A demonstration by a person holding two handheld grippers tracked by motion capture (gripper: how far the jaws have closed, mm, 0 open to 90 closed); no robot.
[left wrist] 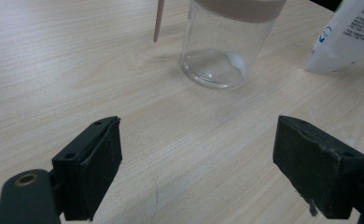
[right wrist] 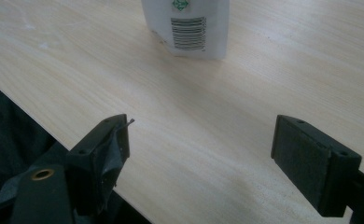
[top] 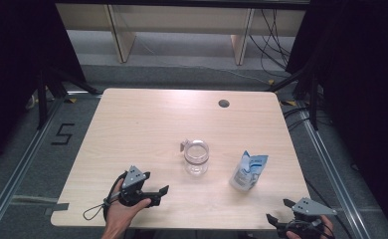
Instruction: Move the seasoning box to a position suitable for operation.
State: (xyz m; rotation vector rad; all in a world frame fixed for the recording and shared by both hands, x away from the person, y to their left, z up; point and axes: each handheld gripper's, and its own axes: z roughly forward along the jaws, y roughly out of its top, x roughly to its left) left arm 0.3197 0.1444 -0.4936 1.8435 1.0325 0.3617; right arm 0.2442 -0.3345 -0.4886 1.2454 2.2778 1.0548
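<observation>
A clear glass jar [top: 196, 158] with an open mouth and a small tab at its rim stands upright near the table's middle; the same jar [left wrist: 224, 44] appears ahead of my left gripper's jaws. A white and blue pouch [top: 248, 171] stands to the jar's right, and its barcode side [right wrist: 189, 28] faces my right gripper. My left gripper [top: 163, 193] rests at the front left, open and empty, short of the jar. My right gripper [top: 275, 223] hovers at the table's front right edge, open and empty, short of the pouch.
The light wooden table [top: 132, 129] has a round cable hole [top: 224, 103] at the back right. Its front edge [right wrist: 54, 133] runs just under my right gripper. Metal floor rails and cables flank the table.
</observation>
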